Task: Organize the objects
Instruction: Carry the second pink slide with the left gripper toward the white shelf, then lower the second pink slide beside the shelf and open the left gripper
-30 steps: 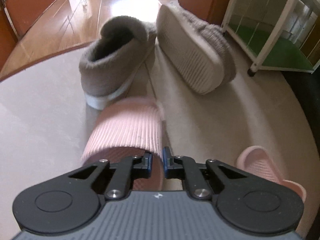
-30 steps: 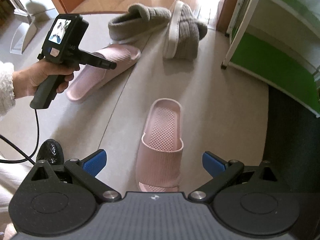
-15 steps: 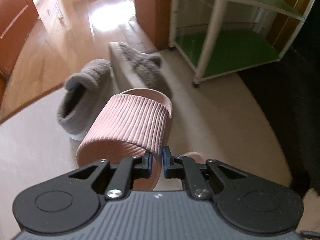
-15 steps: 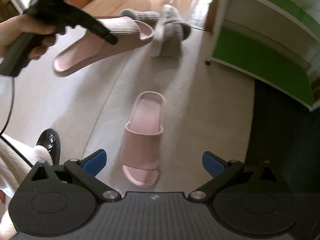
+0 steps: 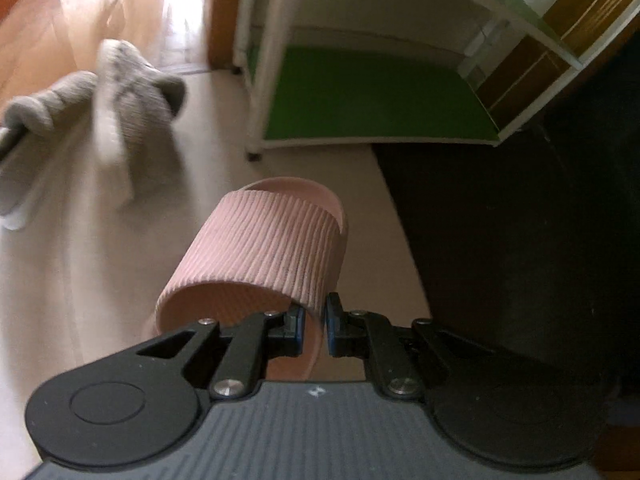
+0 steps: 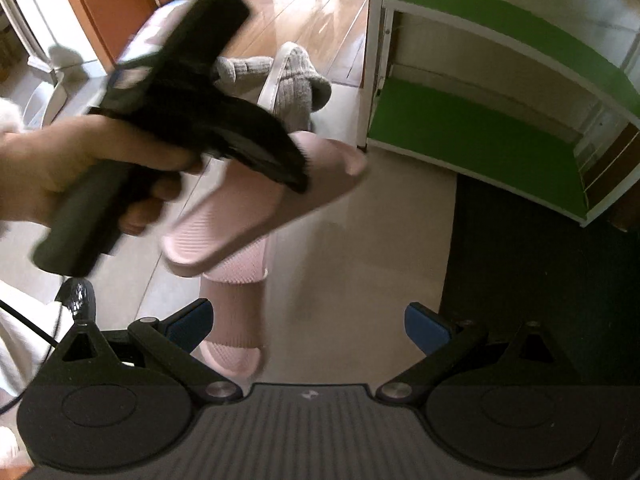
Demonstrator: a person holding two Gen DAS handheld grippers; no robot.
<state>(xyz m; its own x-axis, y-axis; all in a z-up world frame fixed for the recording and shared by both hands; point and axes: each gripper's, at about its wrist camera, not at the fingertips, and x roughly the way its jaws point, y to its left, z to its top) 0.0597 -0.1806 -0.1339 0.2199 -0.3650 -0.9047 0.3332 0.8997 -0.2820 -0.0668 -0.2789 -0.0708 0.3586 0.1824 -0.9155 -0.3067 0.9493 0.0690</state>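
Holding one pink slipper [image 5: 264,248] clear of the floor, the left gripper [image 5: 313,326] has its jaws clamped on the edge of the ribbed strap, a thin part that two fingers can pinch; the toe points toward the shoe rack [image 5: 256,80] at 12 o'clock, probably its destination. Second pink slipper [image 6: 234,320]: flat on the floor at 6 o'clock in the right wrist view, just ahead of the right gripper [image 6: 308,322], whose jaws stand wide apart and empty, seemingly ready for it. Grey slippers [image 5: 120,92]: one lying at 10 o'clock in the left view, its partner tipped on its side against it, not yet tidied. Left view alone shows the pinch on the strap; right view alone shows the hand [image 6: 60,168] on the handle, the lifted slipper's sole, the slipper on the floor, and the rack's upper green shelf [image 6: 500,16].
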